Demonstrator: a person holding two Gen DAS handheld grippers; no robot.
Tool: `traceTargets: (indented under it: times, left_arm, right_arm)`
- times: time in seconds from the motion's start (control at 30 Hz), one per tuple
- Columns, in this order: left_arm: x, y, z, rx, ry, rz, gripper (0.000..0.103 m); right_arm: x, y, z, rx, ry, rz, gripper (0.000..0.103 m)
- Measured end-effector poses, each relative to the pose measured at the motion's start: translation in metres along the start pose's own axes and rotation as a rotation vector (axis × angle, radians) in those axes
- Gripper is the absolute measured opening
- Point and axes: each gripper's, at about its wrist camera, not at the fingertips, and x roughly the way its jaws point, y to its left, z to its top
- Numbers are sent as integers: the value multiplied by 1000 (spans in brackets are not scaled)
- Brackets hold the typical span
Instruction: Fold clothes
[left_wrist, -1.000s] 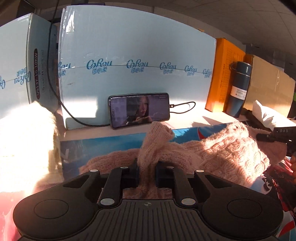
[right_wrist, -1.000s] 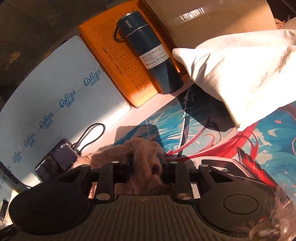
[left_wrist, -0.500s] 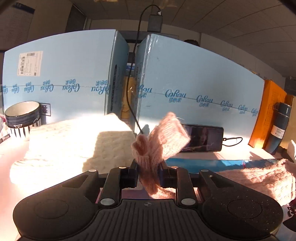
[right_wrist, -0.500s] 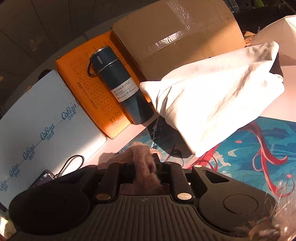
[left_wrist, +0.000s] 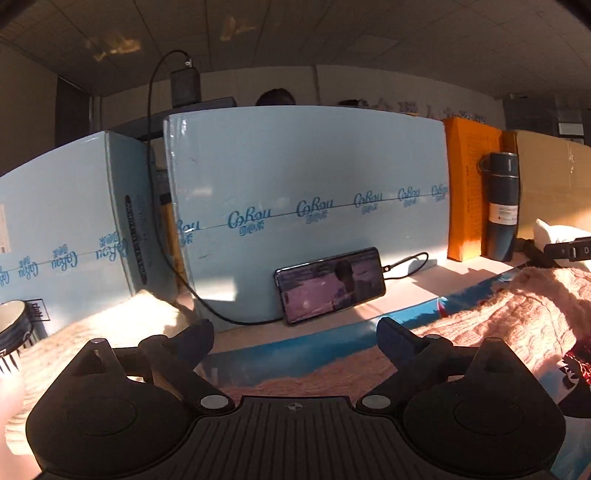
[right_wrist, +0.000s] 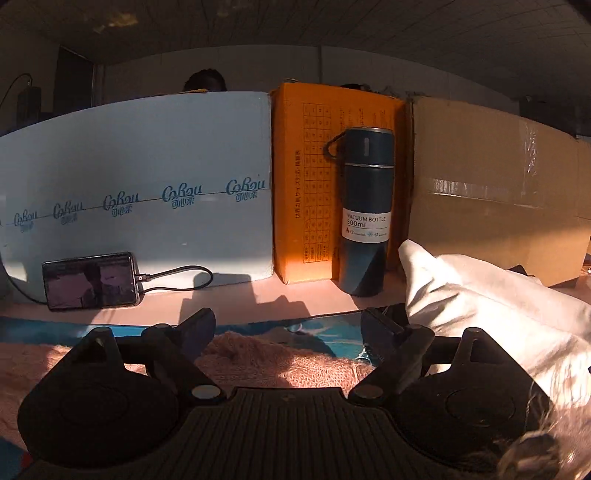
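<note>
Both tools hover low over the desk (right_wrist: 236, 301) with nothing between their fingers: the left gripper (left_wrist: 294, 341) is spread wide, and so is the right gripper (right_wrist: 287, 328). The pink knit sweater (left_wrist: 517, 321) lies spread on the printed blue mat (left_wrist: 461, 295), reaching under both tools, which suggests a fold has been laid down and let go so the fabric can settle flat. A cream knit garment (left_wrist: 110, 325) sits off to the left, and a white cloth (right_wrist: 480, 295) lies heaped to the right, likely waiting or finished. The phone (right_wrist: 90, 280) leans against the pale blue box (right_wrist: 147, 166), and the vacuum bottle (right_wrist: 364, 214) stands upright, both clear of the folding area.
</note>
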Motion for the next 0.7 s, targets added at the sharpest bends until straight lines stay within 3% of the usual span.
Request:
traceTargets:
  times: [0.07,0.2,0.3,0.4,0.5,0.57,0.63,0.7]
  left_arm:
    - [11,-15,-6,66,51,-38,97]
    - [19,-30,-25,173,137,-32,97]
    - [20,-32,-29,186,163,-38,97]
    - [21,-29,-30,175,170,-45,97]
    - [21,-26,-30,164,175,-52,97]
    - [22,-25,-29,158,176,-57,97]
    - [22,-24,-29,152,172,-61,97]
    - [18,-22,-25,138,127,-78,97]
  right_arm:
    - [12,10,6,-57,57,65,85]
    - [37,27,9,-150,176,194,86]
    - [48,39,5,-250,238,234,85]
    - [54,38,-2,-252,259,260,82]
    - [52,32,-8,-227,258,309,67]
    - [45,30,-10,-234,243,330,43]
    - [35,31,-11,-254,212,333,28]
    - [22,33,-12,-275,175,335,23]
